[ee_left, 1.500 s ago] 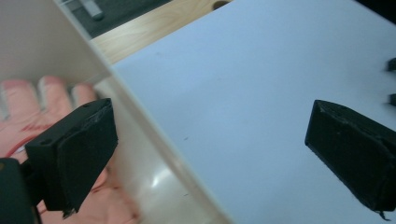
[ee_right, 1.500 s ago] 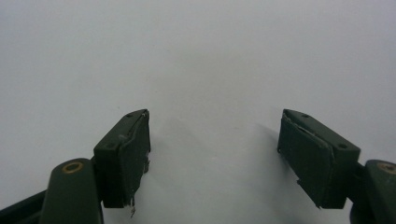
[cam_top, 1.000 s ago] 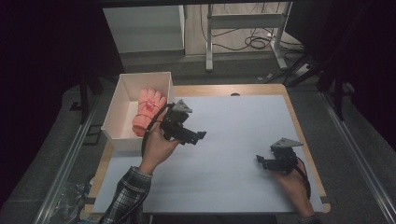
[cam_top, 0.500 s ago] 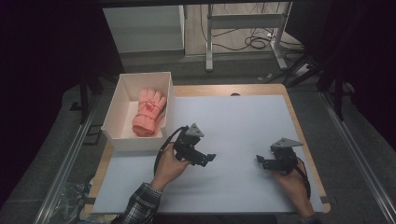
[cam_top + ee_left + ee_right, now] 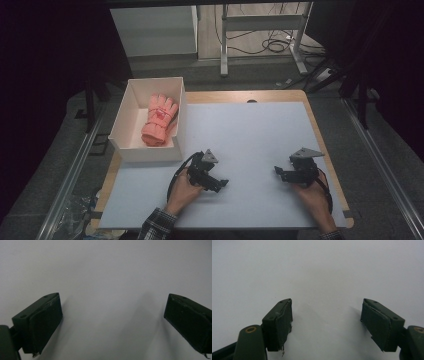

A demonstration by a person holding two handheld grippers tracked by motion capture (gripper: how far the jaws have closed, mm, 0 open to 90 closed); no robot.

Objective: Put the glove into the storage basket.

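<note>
Nearest the camera in the high view, both hands sit low on the white table (image 5: 250, 135), each holding a gripper. The left gripper (image 5: 220, 184) is near the front edge, left of the middle, pointing to the right across the sheet. Its jaws are spread wide with nothing between them; in the left gripper view there's just bare white surface in the gap (image 5: 112, 322), and each jaw throws a soft shadow on it.

The right gripper (image 5: 278, 172) rests toward the front right, pointing left, well apart from the other one. Same deal there: jaws apart, nothing held, plain white table in the right gripper view (image 5: 327, 325). Its pads look a bit frayed at the edges.

Further back on the left, a white box (image 5: 126, 145) sits at the table's left edge, just beyond the left gripper. A pink glove (image 5: 159, 120) lies inside it, fingers pointing away from the person, cuff toward the near wall. Neither gripper is touching the glove or the box.
</note>
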